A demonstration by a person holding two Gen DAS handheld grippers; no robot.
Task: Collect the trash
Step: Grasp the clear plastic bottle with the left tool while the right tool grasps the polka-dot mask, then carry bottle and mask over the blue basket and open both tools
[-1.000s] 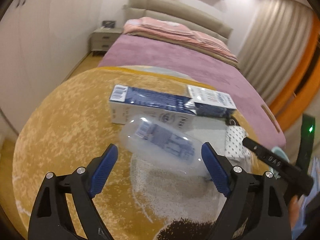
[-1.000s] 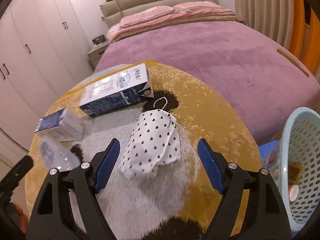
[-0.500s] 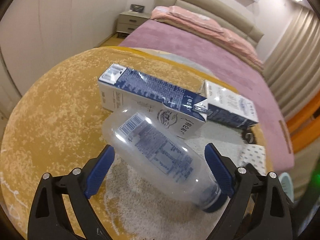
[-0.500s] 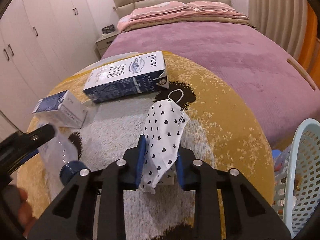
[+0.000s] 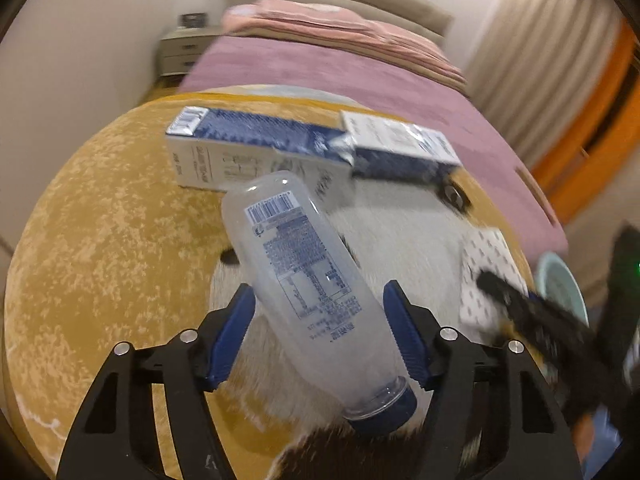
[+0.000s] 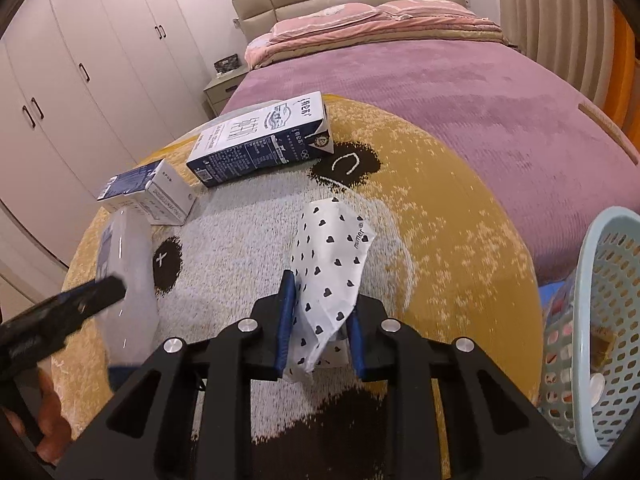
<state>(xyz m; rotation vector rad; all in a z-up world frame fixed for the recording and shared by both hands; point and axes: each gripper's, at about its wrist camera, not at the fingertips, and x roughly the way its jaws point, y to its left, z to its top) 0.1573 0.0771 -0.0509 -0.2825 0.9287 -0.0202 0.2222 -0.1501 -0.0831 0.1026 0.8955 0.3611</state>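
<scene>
Since a second ago both tools have closed in: the left tool [image 5: 320,336], then wide around the lying plastic bottle [image 5: 308,280], now has its jaws closing on it, and the bottle looks tipped up off the rug [image 5: 100,240], base away, blue cap toward the camera. The right tool [image 6: 320,320], then open around the heart-print packet [image 6: 332,264], is now clenched on its lower end, jaws closing a last bit; packet lifted and crumpled between the pads.

Bottle: between the left pads. The left pad touches its side. Contact on the right pad is hard to confirm through motion blur, but I read it as gripped.

Packet: held above the white patch of the round rug, near its middle.

Left on the rug: large milk carton [image 6: 260,140] lying flat near the bed [image 6: 440,92], and a smaller blue-white carton [image 6: 152,196] just beside the bottle's spot. Neither touched.

Bin: pale blue perforated basket [image 6: 600,320] off the rug's right edge, close to the right tool. Some items already show through its holes; can't tell what.

Progress, my read: early to mid. Two pieces in hand, not yet dropped; two cartons to go. Next is carrying both to the basket. The right has the short path, the left must cross over.
</scene>
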